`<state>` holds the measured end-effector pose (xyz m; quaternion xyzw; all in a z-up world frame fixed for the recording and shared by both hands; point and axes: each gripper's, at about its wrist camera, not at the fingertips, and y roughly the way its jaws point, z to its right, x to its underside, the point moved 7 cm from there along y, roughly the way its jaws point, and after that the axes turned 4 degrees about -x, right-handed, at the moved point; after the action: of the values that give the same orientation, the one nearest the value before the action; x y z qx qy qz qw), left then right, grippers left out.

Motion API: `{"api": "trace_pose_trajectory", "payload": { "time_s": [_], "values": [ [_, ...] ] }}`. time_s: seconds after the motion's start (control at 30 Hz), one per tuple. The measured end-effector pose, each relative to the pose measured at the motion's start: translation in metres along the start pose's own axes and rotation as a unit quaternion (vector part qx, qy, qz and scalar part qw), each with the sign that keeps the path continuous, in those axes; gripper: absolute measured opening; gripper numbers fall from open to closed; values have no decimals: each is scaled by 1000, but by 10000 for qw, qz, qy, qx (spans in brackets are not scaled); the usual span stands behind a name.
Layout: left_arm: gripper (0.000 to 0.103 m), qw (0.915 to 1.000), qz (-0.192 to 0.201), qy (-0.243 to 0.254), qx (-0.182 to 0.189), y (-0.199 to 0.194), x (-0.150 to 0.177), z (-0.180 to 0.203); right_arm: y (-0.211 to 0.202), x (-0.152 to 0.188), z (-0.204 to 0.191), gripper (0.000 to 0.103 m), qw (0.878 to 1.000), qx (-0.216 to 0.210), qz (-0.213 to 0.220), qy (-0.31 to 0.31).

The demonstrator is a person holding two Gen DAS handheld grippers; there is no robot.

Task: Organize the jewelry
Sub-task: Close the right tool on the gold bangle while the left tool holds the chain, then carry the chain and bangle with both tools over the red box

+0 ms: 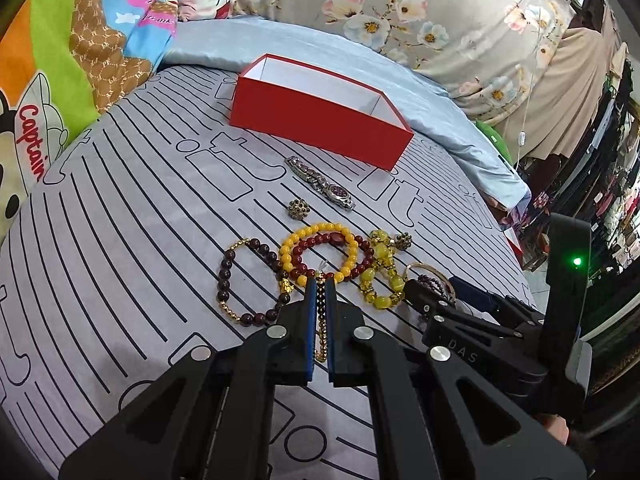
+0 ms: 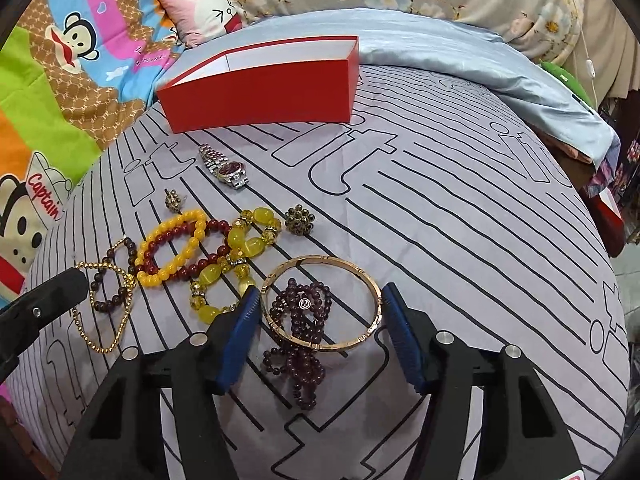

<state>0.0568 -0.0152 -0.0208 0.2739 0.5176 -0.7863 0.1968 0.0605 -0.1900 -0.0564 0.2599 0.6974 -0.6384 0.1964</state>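
Observation:
My right gripper (image 2: 319,292) is open around a gold bangle (image 2: 280,330) lying over a purple bead strand (image 2: 304,364) on the bed. Its blue pads (image 2: 244,316) stand just outside the bangle's rim on either side. My left gripper (image 1: 320,280) is shut, and a gold bead chain (image 1: 321,344) shows in the slit between its pads. In the right wrist view that chain (image 2: 100,346) lies looped on the cloth beside the left gripper (image 2: 60,292). The open red box (image 1: 320,128) (image 2: 260,92) stands at the far side.
A silver watch (image 1: 324,184), two flower-shaped studs (image 1: 299,208) (image 2: 300,219), a yellow bead bracelet (image 1: 316,228), red bead bracelets (image 2: 200,266), a dark brown one (image 1: 224,276) and a chunky yellow one (image 2: 240,240) lie on the grey lined cloth (image 1: 120,240). Pillows and bedding line the back.

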Motion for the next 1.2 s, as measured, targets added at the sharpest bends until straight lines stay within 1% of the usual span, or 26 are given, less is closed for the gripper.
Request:
{"api": "trace_pose_trajectory", "payload": {
  "time_s": [0.13,0.2,0.4,0.5,0.63,0.7,0.8,0.83,0.9,0.93,1.0,1.03,1.13,1.2],
  "values": [
    [4,10000,11,-16,6,0,-3,-2,-4,-1,2,60,9999,-94,72,68],
    [4,10000,36,-11,6,-2,-5,-1,-10,-5,2,60,9997,-165,182,95],
    [4,9998,205,72,-8,-14,-19,3,-33,-21,-1,60,9987,-282,426,91],
    [4,9992,357,152,-25,-24,-33,6,-48,-35,-4,60,9978,-324,586,8],
    [4,9974,641,302,-92,-34,-63,10,-59,-55,-5,60,9963,-372,773,-105],
    [4,9968,730,323,-81,-34,-80,11,-61,-74,-4,60,9951,-504,847,-105],
    [4,9962,803,327,-35,-27,-113,11,-56,-101,-3,60,9937,-674,890,-88],
    [4,9959,840,342,-9,-21,-129,11,-53,-112,-2,60,9934,-686,913,-108],
    [4,9950,909,402,-61,-12,-153,12,-40,-146,0,60,9924,-760,952,-145],
    [4,9945,943,454,-82,-1,-172,13,-37,-152,-1,60,9922,-785,953,-144],
    [4,9942,939,515,-84,14,-193,15,-17,-188,2,60,9921,-832,927,-136],
    [4,9938,948,561,-166,28,-210,16,-8,-201,3,60,9923,-824,919,-137],
    [4,9929,912,704,-280,60,-239,19,18,-230,6,60,9931,-802,843,-127],
    [4,9931,824,776,-298,87,-253,21,45,-251,7,60,9944,-732,743,-150]
  ]
}}
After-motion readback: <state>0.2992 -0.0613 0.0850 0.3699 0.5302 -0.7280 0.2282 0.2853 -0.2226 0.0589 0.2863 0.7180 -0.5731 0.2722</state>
